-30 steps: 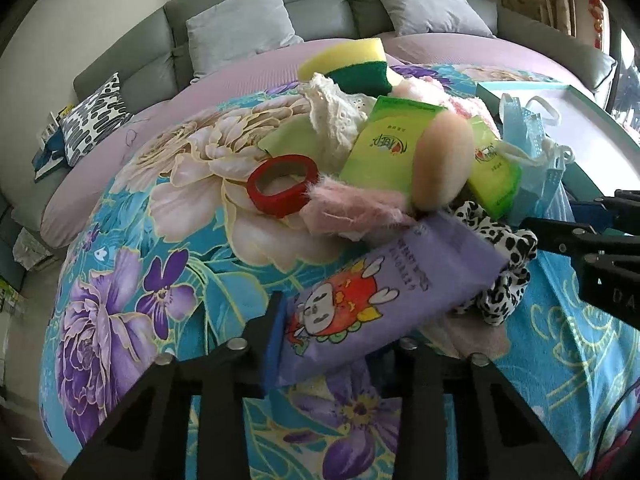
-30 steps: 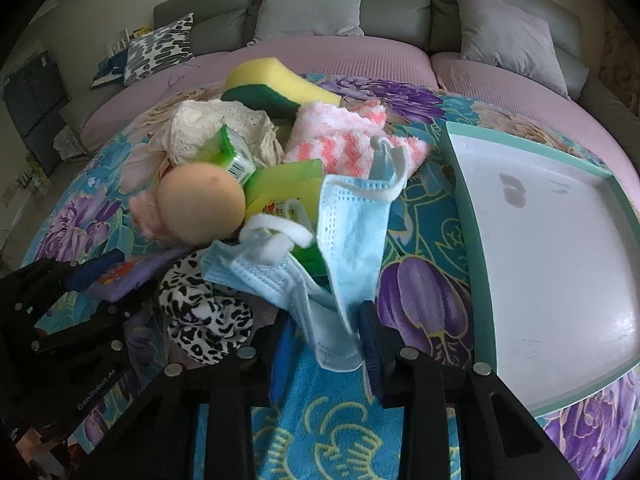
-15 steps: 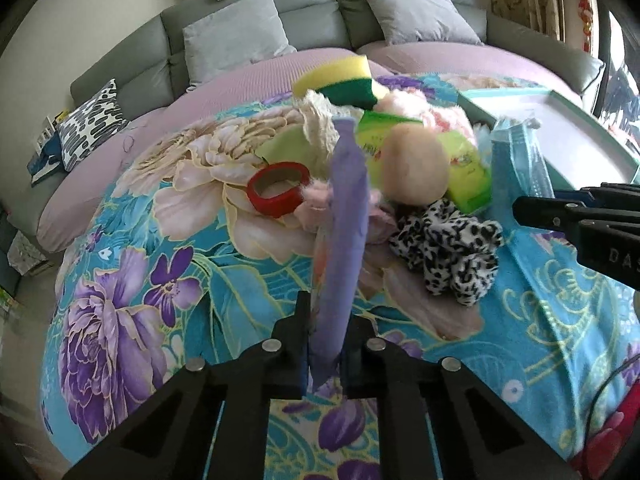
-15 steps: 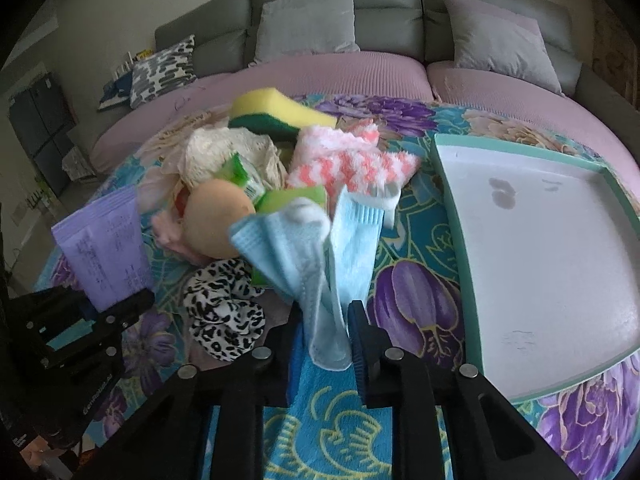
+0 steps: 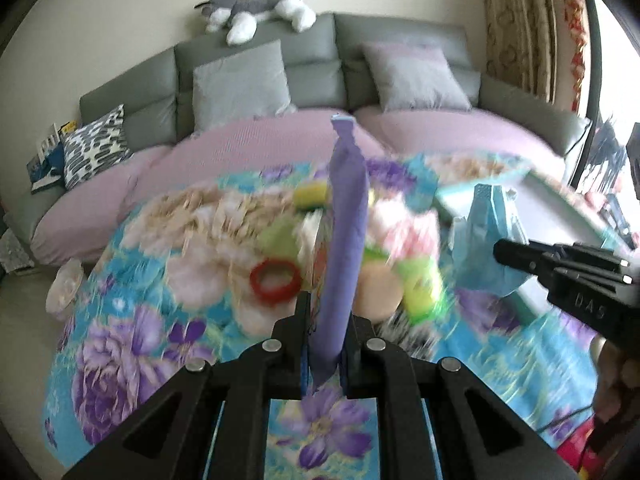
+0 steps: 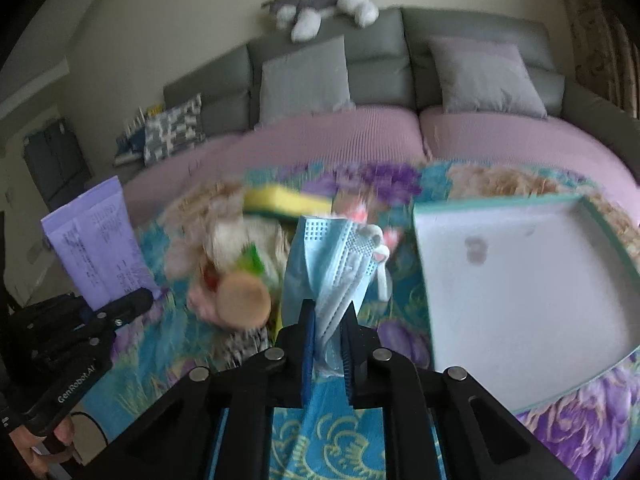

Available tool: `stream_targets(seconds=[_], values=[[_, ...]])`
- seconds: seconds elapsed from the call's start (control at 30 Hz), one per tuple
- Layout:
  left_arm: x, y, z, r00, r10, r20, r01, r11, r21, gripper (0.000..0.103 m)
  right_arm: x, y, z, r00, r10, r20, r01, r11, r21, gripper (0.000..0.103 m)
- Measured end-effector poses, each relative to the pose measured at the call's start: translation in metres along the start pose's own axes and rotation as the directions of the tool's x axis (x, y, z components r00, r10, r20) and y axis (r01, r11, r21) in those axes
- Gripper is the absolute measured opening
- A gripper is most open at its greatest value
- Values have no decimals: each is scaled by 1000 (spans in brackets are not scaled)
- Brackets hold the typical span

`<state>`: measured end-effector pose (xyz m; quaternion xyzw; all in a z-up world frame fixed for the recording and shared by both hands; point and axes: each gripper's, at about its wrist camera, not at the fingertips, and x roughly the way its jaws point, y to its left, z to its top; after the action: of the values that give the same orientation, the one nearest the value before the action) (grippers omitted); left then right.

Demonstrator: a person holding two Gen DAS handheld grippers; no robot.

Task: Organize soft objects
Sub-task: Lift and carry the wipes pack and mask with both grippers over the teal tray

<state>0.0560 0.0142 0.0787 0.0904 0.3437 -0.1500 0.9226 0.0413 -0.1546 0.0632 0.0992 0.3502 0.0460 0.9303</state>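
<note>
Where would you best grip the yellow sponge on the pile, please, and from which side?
Grip the sponge across its thin slab, one pad on the yellow top and one underneath, coming from the near side. It lies tilted on the far edge of the pile with its long yellow edge facing the cameras. Blur hides its underside. Both claws are full now.

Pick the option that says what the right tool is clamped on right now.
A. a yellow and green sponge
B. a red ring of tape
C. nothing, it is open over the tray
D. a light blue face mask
D: in the right wrist view the right tool is shut on the light blue face mask, which sticks up between its fingers, beside the white tray.
</note>
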Motion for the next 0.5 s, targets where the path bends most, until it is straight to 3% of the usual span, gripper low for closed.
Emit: stream_targets(seconds=[0.2,0.37,0.5], values=[[2,-24,38,995,-76,58,77,997,-16,11,-27,-14,28,993,-4,120,0,999,32,13],[14,-56,64,990,-124,71,123,992,18,11,-45,-42,48,972,-86,218,66,993,100,13],[33,-81,79,986,-161,52,159,987,35,11,-50,-72,54,953,-180,242,145,977,158,13]])
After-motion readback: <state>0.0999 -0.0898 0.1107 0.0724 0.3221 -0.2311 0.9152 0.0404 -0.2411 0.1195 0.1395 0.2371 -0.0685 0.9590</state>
